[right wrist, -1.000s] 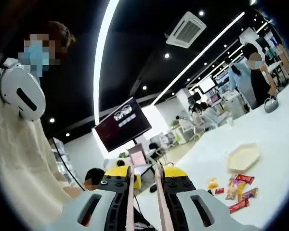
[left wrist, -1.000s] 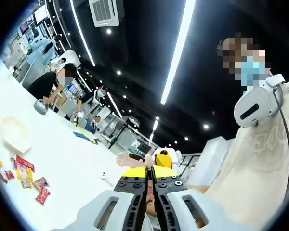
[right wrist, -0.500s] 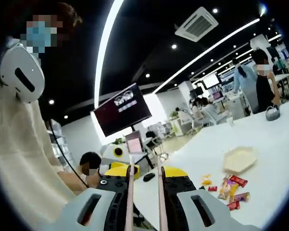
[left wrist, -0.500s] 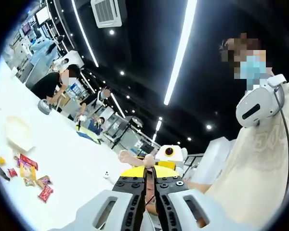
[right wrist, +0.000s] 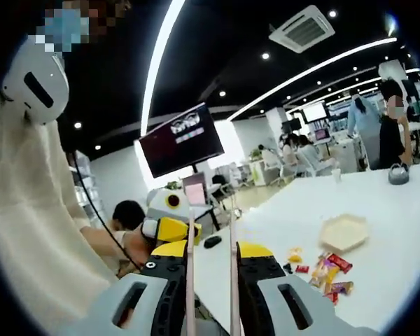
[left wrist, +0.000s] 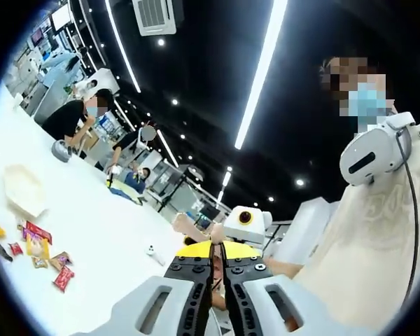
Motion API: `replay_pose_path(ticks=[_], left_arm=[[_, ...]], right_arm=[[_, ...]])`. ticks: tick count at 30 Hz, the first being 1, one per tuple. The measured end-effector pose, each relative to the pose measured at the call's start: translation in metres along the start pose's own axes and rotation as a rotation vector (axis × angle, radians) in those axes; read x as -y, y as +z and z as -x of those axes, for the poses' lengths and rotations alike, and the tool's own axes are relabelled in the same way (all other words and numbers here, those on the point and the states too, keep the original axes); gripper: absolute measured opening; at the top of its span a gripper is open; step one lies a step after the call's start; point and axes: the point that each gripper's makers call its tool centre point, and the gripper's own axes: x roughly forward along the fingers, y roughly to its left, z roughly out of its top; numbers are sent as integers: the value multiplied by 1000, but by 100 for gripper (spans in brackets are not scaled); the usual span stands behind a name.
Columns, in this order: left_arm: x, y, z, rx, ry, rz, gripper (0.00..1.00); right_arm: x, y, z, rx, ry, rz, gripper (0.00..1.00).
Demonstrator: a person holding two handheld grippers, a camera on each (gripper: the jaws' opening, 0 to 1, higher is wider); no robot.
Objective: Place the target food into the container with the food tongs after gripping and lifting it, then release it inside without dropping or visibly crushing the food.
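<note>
My left gripper [left wrist: 217, 260] points up over a white table [left wrist: 105, 231], its jaws pressed together with nothing visibly held. Far off to the left lie a cream hexagonal tray [left wrist: 22, 190] and several loose snack packets [left wrist: 36, 250]. The right gripper [left wrist: 243, 222] shows just beyond the left jaws. In the right gripper view my right gripper [right wrist: 211, 255] stands open, a thin tong blade along each jaw and a bare gap between them. The tray [right wrist: 344, 232] and packets [right wrist: 325, 271] lie to its right, well apart from it. The left gripper [right wrist: 169, 225] sits close on the left.
A person in a pale top with a white headset [left wrist: 374, 150] stands close behind both grippers. People work at the table's far end [left wrist: 73, 119] beside a grey round pot [right wrist: 399, 173]. A dark monitor [right wrist: 182, 140] and a black mouse [right wrist: 212, 241] stand nearby.
Both cameras have shifted. The right gripper view has tilted down toward the table, and each gripper now shows more fully in the other's view. Tray and packets lie as before.
</note>
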Motion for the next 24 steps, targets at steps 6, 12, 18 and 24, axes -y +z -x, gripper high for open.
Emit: replay_pose_path(ticks=[6, 12, 18, 24], left_arm=[[3, 5, -4, 17, -25, 5, 0], [0, -1, -4, 4, -18, 8, 0], [1, -7, -4, -11, -20, 10, 0], [7, -14, -13, -19, -42, 13, 0]], right_arm=[[2, 6, 2, 52, -1, -41, 25], [6, 4, 5, 35, -22, -38, 25], [6, 10, 10, 90, -23, -88, 25], [-6, 5, 2, 44, 13, -57, 24]])
